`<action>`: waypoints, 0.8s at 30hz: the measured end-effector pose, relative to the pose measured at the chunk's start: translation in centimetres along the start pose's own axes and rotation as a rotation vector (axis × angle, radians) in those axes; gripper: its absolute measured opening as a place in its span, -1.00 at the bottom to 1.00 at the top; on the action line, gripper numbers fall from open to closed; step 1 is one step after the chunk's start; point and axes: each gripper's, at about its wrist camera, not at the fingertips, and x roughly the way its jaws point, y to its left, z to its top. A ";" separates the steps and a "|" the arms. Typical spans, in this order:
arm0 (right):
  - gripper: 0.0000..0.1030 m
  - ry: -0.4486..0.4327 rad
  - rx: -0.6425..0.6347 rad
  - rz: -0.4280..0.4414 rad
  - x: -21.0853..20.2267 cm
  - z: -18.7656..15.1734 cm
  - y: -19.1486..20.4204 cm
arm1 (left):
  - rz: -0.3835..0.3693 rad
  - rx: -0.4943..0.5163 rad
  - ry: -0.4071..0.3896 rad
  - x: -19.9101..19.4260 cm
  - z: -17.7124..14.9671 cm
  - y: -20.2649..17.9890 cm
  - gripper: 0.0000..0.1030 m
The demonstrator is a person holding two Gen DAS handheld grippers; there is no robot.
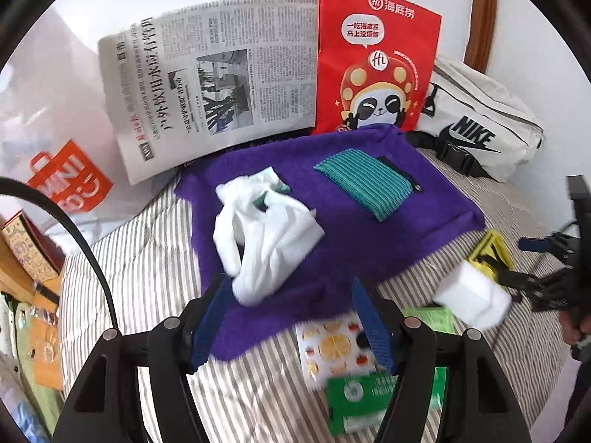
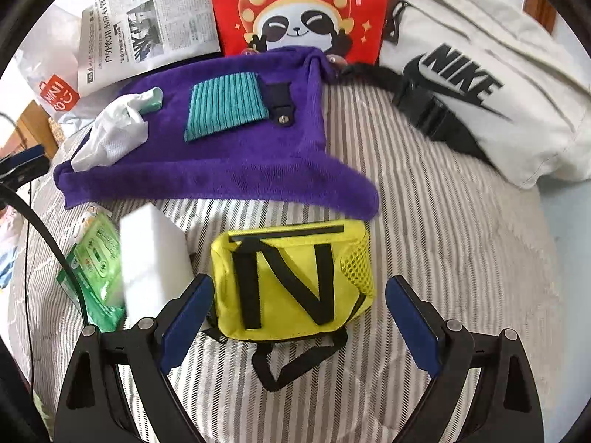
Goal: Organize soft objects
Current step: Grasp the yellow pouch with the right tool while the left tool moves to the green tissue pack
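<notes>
**Both grippers empty over the bed, soft items partly gathered on the towel**

I have the left gripper point(image 1: 291, 317) low over the near edge of the purple towel point(image 1: 369, 221), jaws wide, nothing between them. The white cloth point(image 1: 266, 236) lies crumpled on the towel just ahead of the left jaw; I judge the spread suits a bulky, shapeless grab. The teal pouch point(image 1: 365, 181) lies flat on the towel farther back, apart from the cloth. The towel seems to serve as the collecting spot, spread on the striped bed point(image 1: 147, 277).

The right gripper point(image 2: 299, 310) also has its jaws wide and holds nothing. The yellow bag point(image 2: 291, 277) sits on the bed between and just beyond its fingers, so it looks like the next candidate. The white sponge point(image 2: 155, 258) appears blurred just left of the bag, partly over the green packet point(image 2: 92, 258) (I cannot tell whether it rests or is moving).

The newspaper point(image 1: 214, 74), red bag point(image 1: 373, 55) and Nike bag point(image 2: 480, 85) stand at the back.
</notes>
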 end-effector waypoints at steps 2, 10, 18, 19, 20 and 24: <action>0.81 0.003 0.011 0.007 0.8 -0.2 -0.4 | -0.003 -0.007 0.000 -1.2 -1.0 -0.1 0.28; 1.00 -0.011 -0.043 0.035 2.9 -0.4 0.6 | -0.040 -0.051 -0.007 -4.4 -4.4 -0.7 0.31; 0.94 -0.075 -0.025 0.088 3.1 -0.9 0.0 | -0.041 -0.075 0.055 -3.8 -7.0 -1.8 0.31; 0.90 -0.079 -0.025 0.088 2.8 -0.9 -0.1 | -0.044 -0.078 0.061 -3.6 -7.2 -2.0 0.31; 0.83 -0.082 -0.021 0.090 2.6 -1.0 -0.2 | -0.049 -0.082 0.070 -3.4 -7.6 -2.2 0.31; 0.69 -0.083 0.017 0.096 1.7 -1.3 -0.9 | -0.057 -0.088 0.101 -2.6 -8.7 -2.8 0.31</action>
